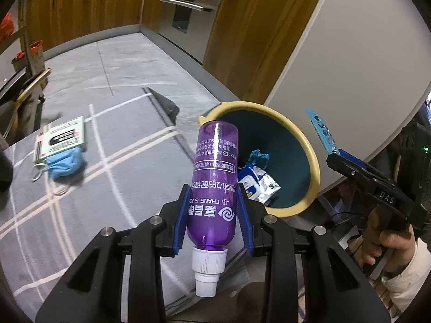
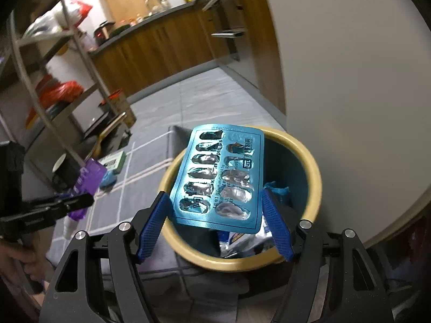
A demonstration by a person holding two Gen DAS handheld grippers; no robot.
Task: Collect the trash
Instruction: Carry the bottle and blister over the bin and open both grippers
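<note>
Depositing stage: right claw [image 2: 215,222] clamps blister pack [image 2: 219,179] above bin [image 2: 315,177]; left claw [image 1: 212,218] grips purple bottle [image 1: 214,185] beside it. Release pack centrally, then swing bottle over.

Blister pack [image 2: 218,177] above bin [image 2: 312,161]

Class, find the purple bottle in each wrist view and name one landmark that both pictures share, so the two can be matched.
Left wrist view: the purple bottle is at centre, cap toward the camera, clamped in the left claw.
Right wrist view: the purple bottle is small at the left edge, blurred, beside the carpet.
Shared landmark: the yellow-rimmed bin, right of centre in the left view, centre in the right.
</note>
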